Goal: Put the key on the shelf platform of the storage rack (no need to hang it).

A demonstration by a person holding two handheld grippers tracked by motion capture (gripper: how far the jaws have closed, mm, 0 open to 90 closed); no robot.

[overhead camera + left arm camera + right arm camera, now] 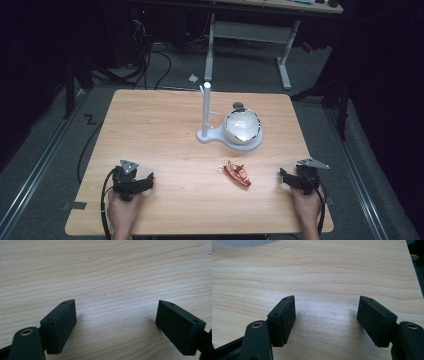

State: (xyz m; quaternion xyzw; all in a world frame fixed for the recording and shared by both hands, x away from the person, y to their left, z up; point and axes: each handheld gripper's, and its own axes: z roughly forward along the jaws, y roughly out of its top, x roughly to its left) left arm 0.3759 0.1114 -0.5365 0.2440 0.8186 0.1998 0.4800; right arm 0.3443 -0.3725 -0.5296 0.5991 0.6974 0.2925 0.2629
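Note:
A small red and gold trinket with a chain [237, 174] lies on the wooden table [160, 130], between my two hands and nearer the right one. Behind it a white stand with an upright post [205, 107] has a base that carries a white bowl [242, 126]. My left gripper [149, 181] rests near the table's front left, held by a hand; its jaws stand wide apart over bare wood [116, 312]. At the front right, my right gripper [283, 175] is open too, with only wood grain between its pads [327, 315].
The table's right edge [412, 272] runs close to the right gripper. Beyond the table's far edge stand a desk frame [250, 35] and loose cables [150, 55] on a grey floor.

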